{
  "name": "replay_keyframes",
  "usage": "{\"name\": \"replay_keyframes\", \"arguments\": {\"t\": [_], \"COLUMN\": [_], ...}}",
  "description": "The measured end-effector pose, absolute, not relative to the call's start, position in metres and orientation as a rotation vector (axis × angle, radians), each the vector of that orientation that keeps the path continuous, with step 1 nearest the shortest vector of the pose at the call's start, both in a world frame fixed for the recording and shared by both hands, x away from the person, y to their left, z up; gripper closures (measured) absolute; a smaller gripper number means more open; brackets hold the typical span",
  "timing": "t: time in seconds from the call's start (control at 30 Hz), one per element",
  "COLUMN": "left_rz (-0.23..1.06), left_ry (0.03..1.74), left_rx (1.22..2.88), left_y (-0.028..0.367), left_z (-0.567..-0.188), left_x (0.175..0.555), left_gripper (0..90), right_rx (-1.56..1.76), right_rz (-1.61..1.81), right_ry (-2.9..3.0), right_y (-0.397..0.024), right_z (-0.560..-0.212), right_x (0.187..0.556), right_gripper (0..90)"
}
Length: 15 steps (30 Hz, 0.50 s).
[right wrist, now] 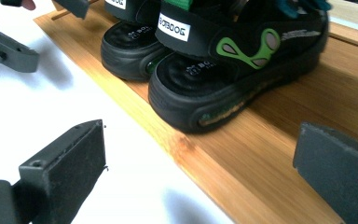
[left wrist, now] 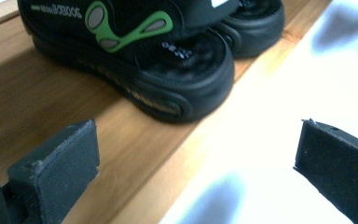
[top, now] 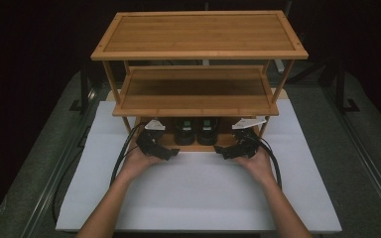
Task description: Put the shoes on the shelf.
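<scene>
On the lowest board of the three-tier bamboo shoe rack [top: 198, 106] stand two small black sandals with green side trim, side by side — the left black sandal [top: 184, 131] and the right black sandal [top: 209, 131], toes facing the person. The left gripper [top: 171, 153] and the right gripper [top: 222, 151] hover just in front of the rack over the white table mat [top: 193, 193], each with its jaws spread wide and nothing between them; the sandals sit free on the wood. Judging from this, the pair has been set down and the hands are clearing. To do it well, draw both grippers straight back and slightly up, jaws kept apart, so no pad [right wrist: 63, 163] clips a rubber toe and skews the pair. A white strap label in the right gripper view reads roughly "BOTBOOG" [right wrist: 174, 27]; the same word appears mirrored on the shoe's side in the left gripper view — smaller insole print is too blurred to read.
</scene>
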<state>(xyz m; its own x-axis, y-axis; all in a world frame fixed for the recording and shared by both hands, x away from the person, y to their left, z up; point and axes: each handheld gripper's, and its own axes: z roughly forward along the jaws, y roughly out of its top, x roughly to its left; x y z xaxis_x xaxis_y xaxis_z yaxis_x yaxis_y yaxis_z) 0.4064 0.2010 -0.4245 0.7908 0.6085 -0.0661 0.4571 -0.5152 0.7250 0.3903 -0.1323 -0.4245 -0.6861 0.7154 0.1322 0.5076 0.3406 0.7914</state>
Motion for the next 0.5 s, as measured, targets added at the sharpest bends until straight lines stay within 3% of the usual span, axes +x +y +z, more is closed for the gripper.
{"name": "replay_keyframes", "arguments": {"t": [0.5], "left_rz": [0.287], "left_ry": [0.768], "left_rx": [2.214], "left_y": [0.236], "left_z": [-0.408], "left_x": [0.36], "left_gripper": [0.0], "right_rx": [1.104], "right_rz": [1.275], "right_ry": [2.338], "right_y": [-0.181], "right_z": [-0.416], "right_x": [0.354], "right_gripper": [2.0]}}
